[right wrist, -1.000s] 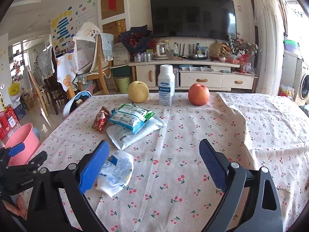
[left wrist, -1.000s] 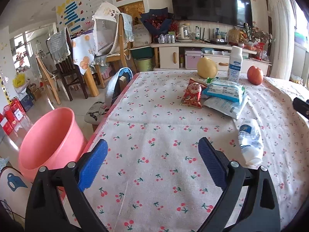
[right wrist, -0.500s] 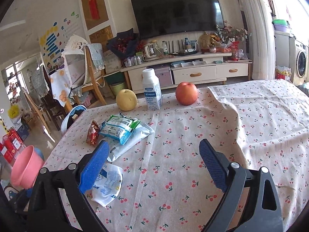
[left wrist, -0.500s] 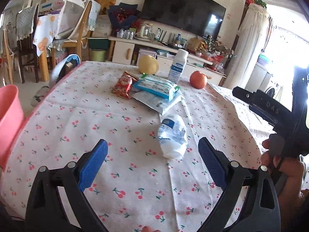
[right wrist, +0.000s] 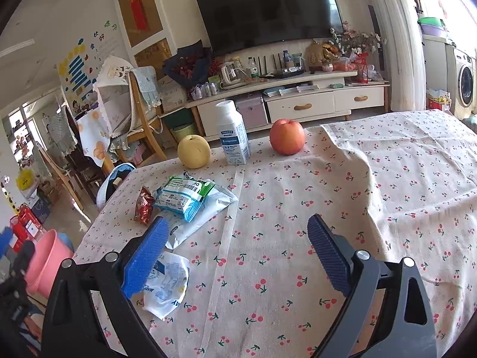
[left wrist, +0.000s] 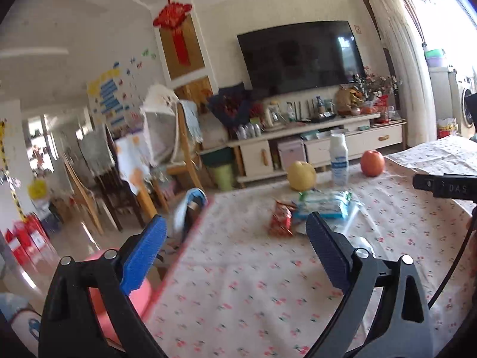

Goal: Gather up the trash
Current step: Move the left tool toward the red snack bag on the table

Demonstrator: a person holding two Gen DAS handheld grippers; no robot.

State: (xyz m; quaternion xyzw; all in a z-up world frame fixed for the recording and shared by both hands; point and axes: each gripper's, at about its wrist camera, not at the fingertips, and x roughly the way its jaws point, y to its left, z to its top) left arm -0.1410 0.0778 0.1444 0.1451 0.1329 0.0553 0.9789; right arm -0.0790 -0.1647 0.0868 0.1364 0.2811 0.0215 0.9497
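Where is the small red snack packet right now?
In the right wrist view the red snack packet lies on the tablecloth near the table's left edge, just left of the blue-and-green wrapper, with the yellow pear beyond.

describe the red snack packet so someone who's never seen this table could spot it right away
On the cherry-print tablecloth, find the pile of wrappers in front of the yellow pear. The red snack packet lies at the pile's left edge, beside the blue and white packet; it is the only red, crinkled wrapper there.

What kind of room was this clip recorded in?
Most likely a home living and dining room: a wall-mounted TV above a low media cabinet, a dining table with a cherry-print tablecloth, and a washing machine at the right edge.
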